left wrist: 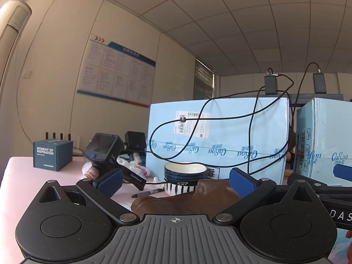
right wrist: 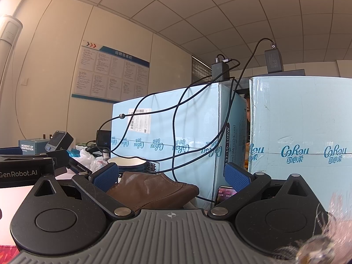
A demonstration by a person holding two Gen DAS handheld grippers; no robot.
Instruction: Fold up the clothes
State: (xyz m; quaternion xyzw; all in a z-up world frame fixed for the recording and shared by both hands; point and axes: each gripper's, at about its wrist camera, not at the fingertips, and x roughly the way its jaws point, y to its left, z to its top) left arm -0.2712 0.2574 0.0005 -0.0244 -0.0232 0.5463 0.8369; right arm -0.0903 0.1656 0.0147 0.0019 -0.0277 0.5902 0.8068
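**Brown garment lies between open tongs**

The brown leather-like garment [left wrist: 189, 200] lies bunched on the pink worktop [left wrist: 33, 176], in front of a striped bowl [left wrist: 184, 176] and pale blue boxes [left wrist: 220, 136]. The left tongs [left wrist: 176, 182] stand wide apart, holding nothing. The right tongs [right wrist: 171, 176] likewise gape empty, the garment lying low between their blue pads [right wrist: 105, 177].

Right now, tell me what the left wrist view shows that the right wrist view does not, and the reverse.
Only the left wrist view shows the black marker pen lying on the pink table and the striped bowl under the blue bowl. Only the right wrist view shows the lit phone leaning at the foot of the box. Both show the brown leather garment, the light blue boxes, black cables and open fingers.
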